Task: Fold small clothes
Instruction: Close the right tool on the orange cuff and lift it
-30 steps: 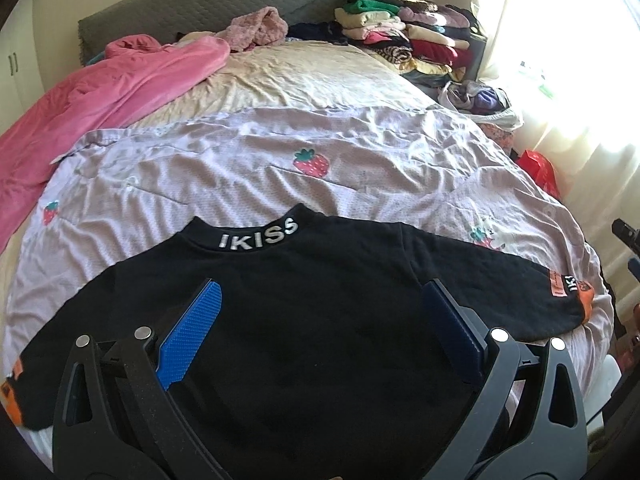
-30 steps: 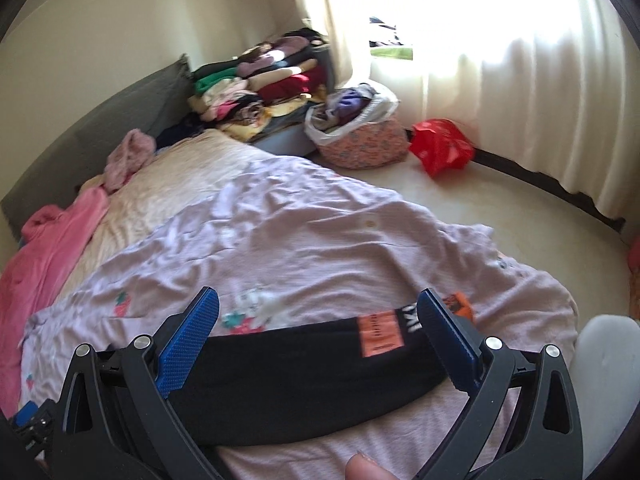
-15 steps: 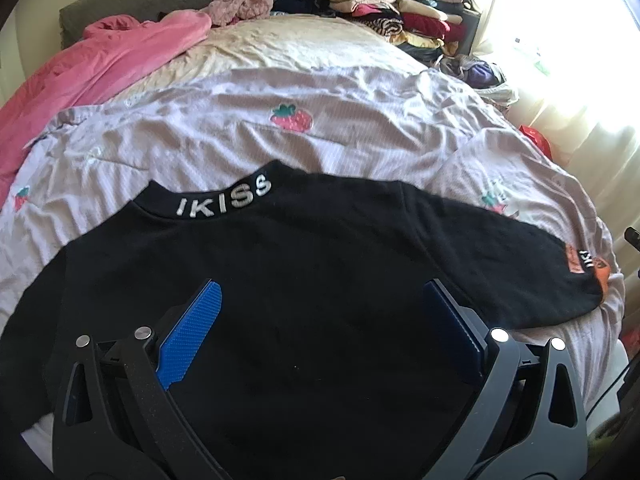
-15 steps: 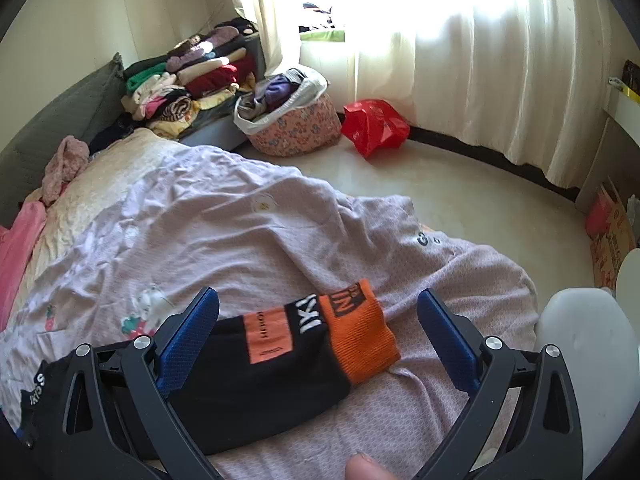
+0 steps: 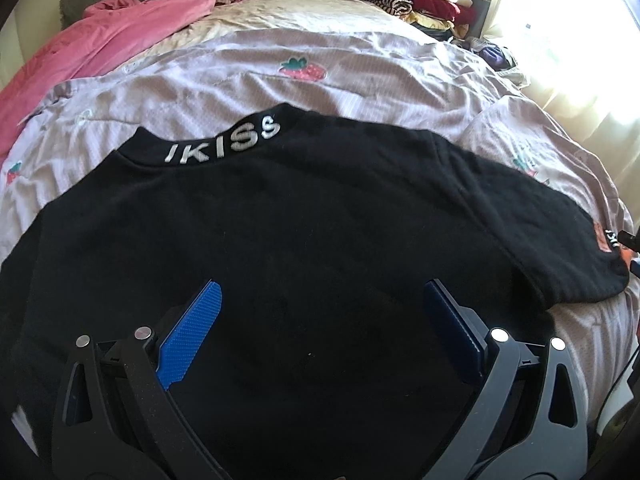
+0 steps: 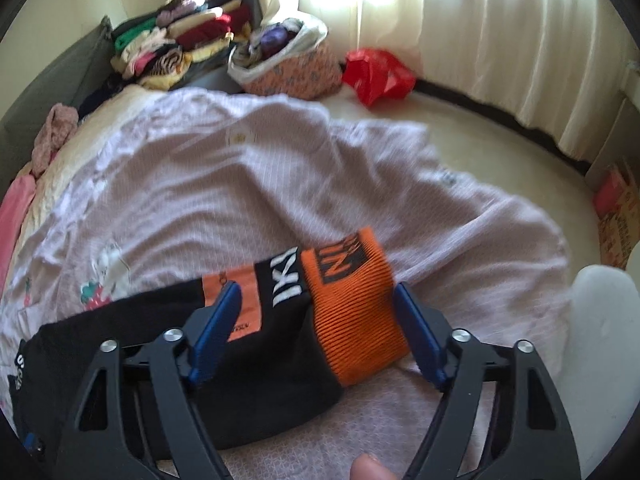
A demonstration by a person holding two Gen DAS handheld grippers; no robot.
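Observation:
A black sweatshirt with white "IKISS" on its collar lies spread flat, back up, on the lilac bedspread. My left gripper is open and empty, low over the middle of the shirt's body. The shirt's right sleeve ends in an orange ribbed cuff; it also shows at the left wrist view's right edge. My right gripper is open, its jaws either side of that cuff and sleeve end, not closed on it.
A pink blanket lies at the bed's far left. Stacked folded clothes stand past the bed's head. A floral laundry basket and a red bag sit on the floor by the curtain. A white object stands beside the bed's corner.
Both grippers have moved forward and lower. The left has come closer over the shirt's body. The right has closed in on the sleeve end until the orange cuff lies between its jaws.

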